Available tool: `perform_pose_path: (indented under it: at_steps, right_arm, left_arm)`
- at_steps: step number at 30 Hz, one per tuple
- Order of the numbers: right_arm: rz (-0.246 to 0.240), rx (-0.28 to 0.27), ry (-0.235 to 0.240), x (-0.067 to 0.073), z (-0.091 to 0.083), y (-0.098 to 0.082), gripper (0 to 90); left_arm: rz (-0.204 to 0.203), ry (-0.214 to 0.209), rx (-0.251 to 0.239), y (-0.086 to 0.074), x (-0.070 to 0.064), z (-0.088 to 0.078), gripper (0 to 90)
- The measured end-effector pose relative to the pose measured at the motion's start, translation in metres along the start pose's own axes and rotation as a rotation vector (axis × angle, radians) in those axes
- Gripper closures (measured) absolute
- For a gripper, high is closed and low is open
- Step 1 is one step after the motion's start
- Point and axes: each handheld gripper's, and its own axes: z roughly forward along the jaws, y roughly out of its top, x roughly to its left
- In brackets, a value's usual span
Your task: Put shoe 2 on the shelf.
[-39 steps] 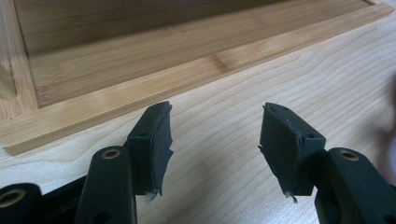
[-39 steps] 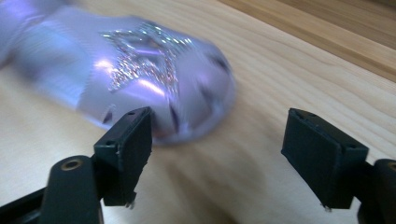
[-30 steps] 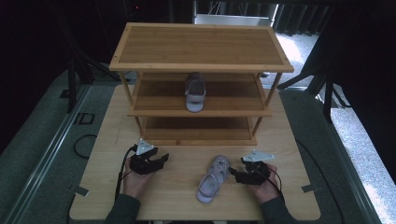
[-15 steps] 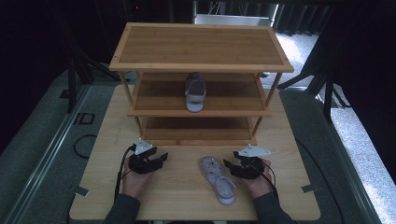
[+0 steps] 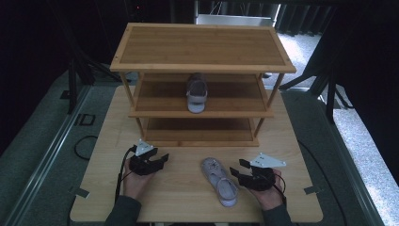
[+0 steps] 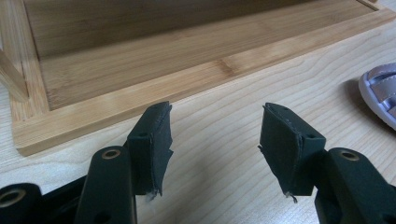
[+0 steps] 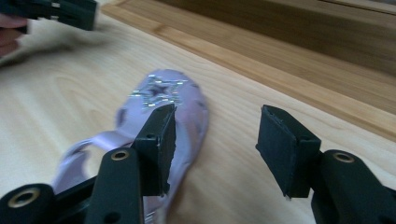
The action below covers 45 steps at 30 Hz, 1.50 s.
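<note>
One sandal shelved, one left on the desk.
Second sandal (image 5: 219, 181) lies beside the right tongs (image 5: 241, 170), whose jaws, just closing, grip nothing; left tongs (image 5: 159, 158) released; shelving pending.

Swung round on the bench: lilac sandal (image 5: 219, 181), toe formerly toward the right gripper (image 5: 239, 172), now toward the rack. Jaws narrowed a moment ago, nothing between the fingers (image 7: 159, 142); gripper lifted slightly, sandal just beside.
</note>
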Motion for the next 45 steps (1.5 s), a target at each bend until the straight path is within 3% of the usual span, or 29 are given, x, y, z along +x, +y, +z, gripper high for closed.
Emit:
perform_pose_path:
  at_steps: [9,16,22,25,31,36,45]
  right_arm:
    - [-0.037,0.010,0.079,0.024,-0.010,-0.005,45.9]
    - [-0.050,0.076,0.083,0.029,0.001,-0.014,46.9]
    - [-0.071,0.147,0.039,0.026,0.012,-0.018,61.7]
    - [-0.059,0.154,0.038,0.022,0.013,-0.017,74.7]
    - [-0.072,0.145,0.032,0.013,0.014,-0.013,79.7]
    - [-0.091,0.117,0.098,0.006,0.015,-0.010,82.6]
    - [-0.135,0.095,0.089,-0.001,0.011,-0.003,83.2]
  left_arm:
    - [-0.003,0.005,-0.002,-0.001,0.000,-0.001,44.1]
    - [-0.005,0.003,-0.004,0.000,0.000,0.000,44.1]
    - [-0.007,0.004,-0.006,0.000,0.001,-0.001,44.1]
    - [-0.003,0.003,-0.004,0.000,0.000,-0.001,44.1]
    - [-0.001,0.004,-0.003,0.000,0.000,-0.001,44.1]
    - [-0.004,0.005,-0.006,0.000,0.000,-0.001,44.1]
    - [-0.006,0.005,-0.006,0.000,0.001,-0.002,44.1]
